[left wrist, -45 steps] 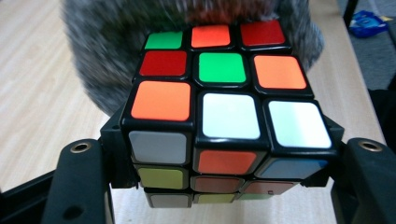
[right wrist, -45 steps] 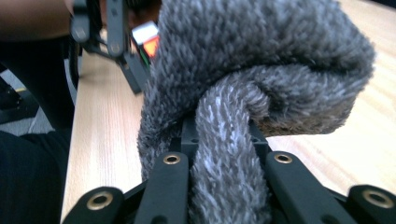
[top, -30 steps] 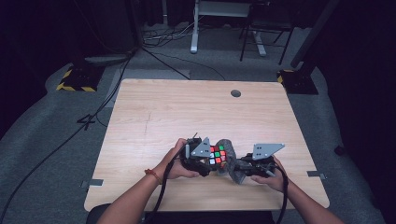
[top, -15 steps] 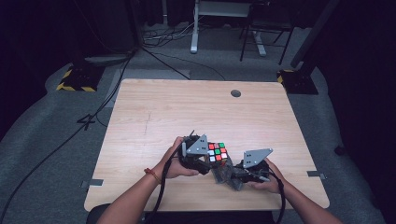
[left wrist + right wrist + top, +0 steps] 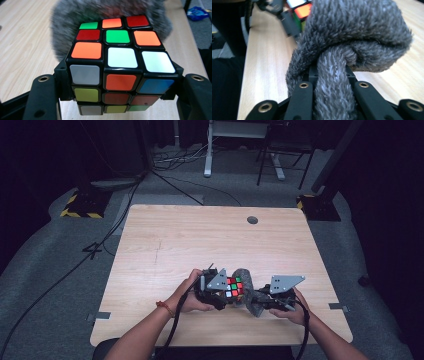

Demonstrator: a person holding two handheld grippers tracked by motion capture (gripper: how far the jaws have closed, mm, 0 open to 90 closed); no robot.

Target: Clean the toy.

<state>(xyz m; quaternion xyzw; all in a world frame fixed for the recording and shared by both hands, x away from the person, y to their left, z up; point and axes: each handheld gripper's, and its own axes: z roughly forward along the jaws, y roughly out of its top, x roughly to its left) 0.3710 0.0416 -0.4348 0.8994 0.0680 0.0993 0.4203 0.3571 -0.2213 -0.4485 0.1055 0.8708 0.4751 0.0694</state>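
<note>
While a person's forearms reach in from the near edge of a pale wooden table (image 5: pixel 180 240), the left gripper (image 5: pixel 216 291) clamps a scrambled puzzle cube (image 5: pixel 233 287) between its black jaws, holding it just above the tabletop near the front edge and a little right of centre. Seen from the left gripper view, the cube (image 5: pixel 117 62) sits square between the two jaws, which press on its lower side faces; its top face shows green, orange and red stickers, and the face toward the camera shows white, orange, blue, yellow and grey-white ones. No brand, logo or lettering can be read on any sticker. Directly behind the cube and touching its far side is a fuzzy grey cloth (image 5: pixel 65 22), bunched into a rounded wad. Further right in the high view, the same cloth (image 5: pixel 248 292) lies against the cube's right flank, pinched by the right gripper (image 5: pixel 265 301), whose grey three-cornered plate stands above the hand. In the right gripper view the jaws are closed tight on a twisted neck of the cloth (image 5: pixel 352 47), and the wad swells out beyond them; the cloth appears to press on the cube, though blur there makes the contact hard to confirm. A round grommet (image 5: pixel 252 220) marks the table's far side.
</note>
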